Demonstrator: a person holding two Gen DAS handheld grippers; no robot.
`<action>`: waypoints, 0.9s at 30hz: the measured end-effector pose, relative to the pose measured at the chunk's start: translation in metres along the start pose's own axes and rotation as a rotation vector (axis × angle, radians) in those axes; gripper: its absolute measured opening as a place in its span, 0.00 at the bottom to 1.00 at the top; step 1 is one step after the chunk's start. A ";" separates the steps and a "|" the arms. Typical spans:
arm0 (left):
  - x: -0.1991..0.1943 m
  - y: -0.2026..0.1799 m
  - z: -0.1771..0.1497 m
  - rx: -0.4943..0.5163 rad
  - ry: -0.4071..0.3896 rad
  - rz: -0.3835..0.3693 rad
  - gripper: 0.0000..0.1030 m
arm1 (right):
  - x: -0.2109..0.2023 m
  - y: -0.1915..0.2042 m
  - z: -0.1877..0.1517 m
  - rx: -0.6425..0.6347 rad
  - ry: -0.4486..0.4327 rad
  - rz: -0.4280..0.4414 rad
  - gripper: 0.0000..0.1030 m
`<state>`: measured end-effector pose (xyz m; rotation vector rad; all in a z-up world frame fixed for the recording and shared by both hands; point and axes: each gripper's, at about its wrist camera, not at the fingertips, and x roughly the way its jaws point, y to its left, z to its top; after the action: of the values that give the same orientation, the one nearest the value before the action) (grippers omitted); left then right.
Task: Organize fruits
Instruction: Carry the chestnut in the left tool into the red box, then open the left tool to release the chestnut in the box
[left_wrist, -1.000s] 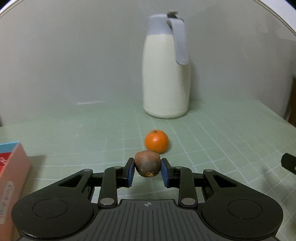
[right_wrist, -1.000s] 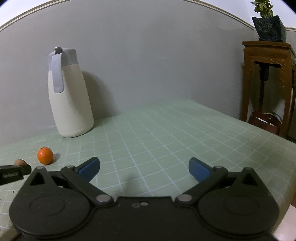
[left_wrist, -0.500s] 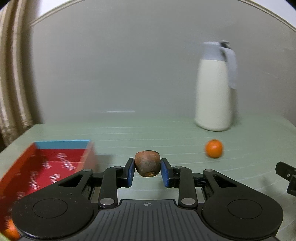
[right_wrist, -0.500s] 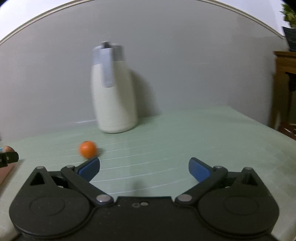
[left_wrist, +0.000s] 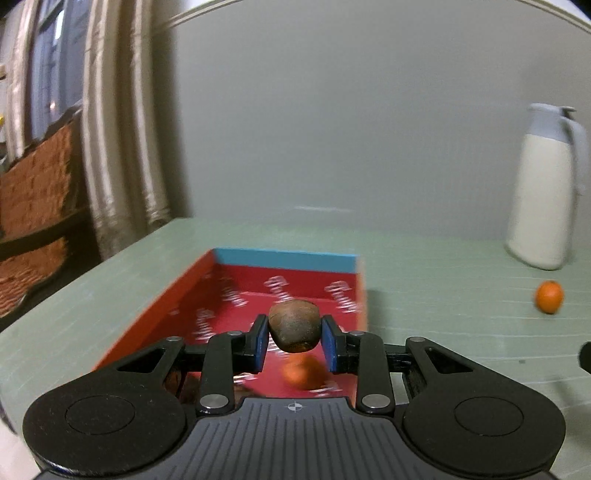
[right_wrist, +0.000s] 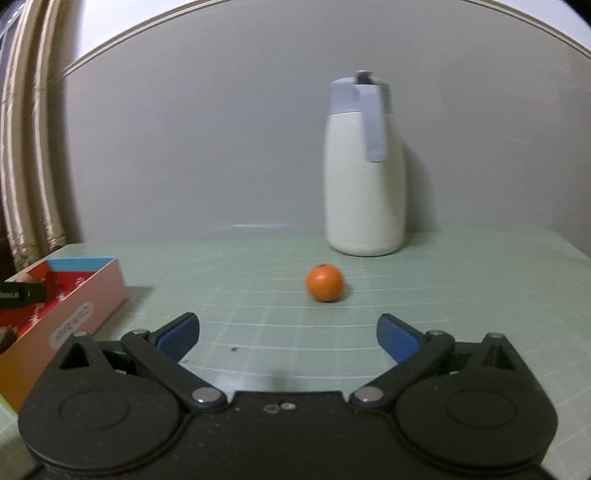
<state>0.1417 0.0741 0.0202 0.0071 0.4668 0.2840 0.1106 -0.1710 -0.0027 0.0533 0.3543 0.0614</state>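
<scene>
Swung over to the left since a second ago: left tongs (left_wrist: 294, 338), now hanging above the red box (left_wrist: 236, 295) and no longer in front of the white jug (left_wrist: 543, 192). Still pinching the brown fruit (left_wrist: 294, 325) between both blue pads (left_wrist: 261, 341), up in the air over the inside of the box. Below it, lying in the box, one blurry orange fruit (left_wrist: 303, 373). Box near the left edge of the green surface (left_wrist: 424, 266), blue strip along its far wall.

Turned left too: right tongs (right_wrist: 288, 334), spread wide with nothing between the blue pads (right_wrist: 177, 334). Straight ahead of them now, the small orange (right_wrist: 324, 283), sitting alone on the surface, near the middle. Behind the orange, close to the back edge by the grey wall, the jug standing upright with a pale blue lid and handle. Off to the left in the right view, the pink side of the box and a black tip of the left tongs over it. Curtains (left_wrist: 122, 129) hanging past the left edge of the surface.
</scene>
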 end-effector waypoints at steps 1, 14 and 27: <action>0.003 0.005 -0.001 -0.011 0.006 0.011 0.30 | 0.000 0.004 -0.001 -0.005 0.001 0.009 1.00; 0.029 0.042 -0.010 -0.098 0.092 0.077 0.30 | 0.010 0.028 -0.004 -0.033 0.018 0.068 1.00; 0.032 0.047 -0.011 -0.110 0.121 0.085 0.30 | 0.009 0.050 -0.003 -0.074 0.019 0.124 1.00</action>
<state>0.1510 0.1276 -0.0004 -0.0982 0.5715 0.3945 0.1157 -0.1206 -0.0057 0.0014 0.3675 0.1981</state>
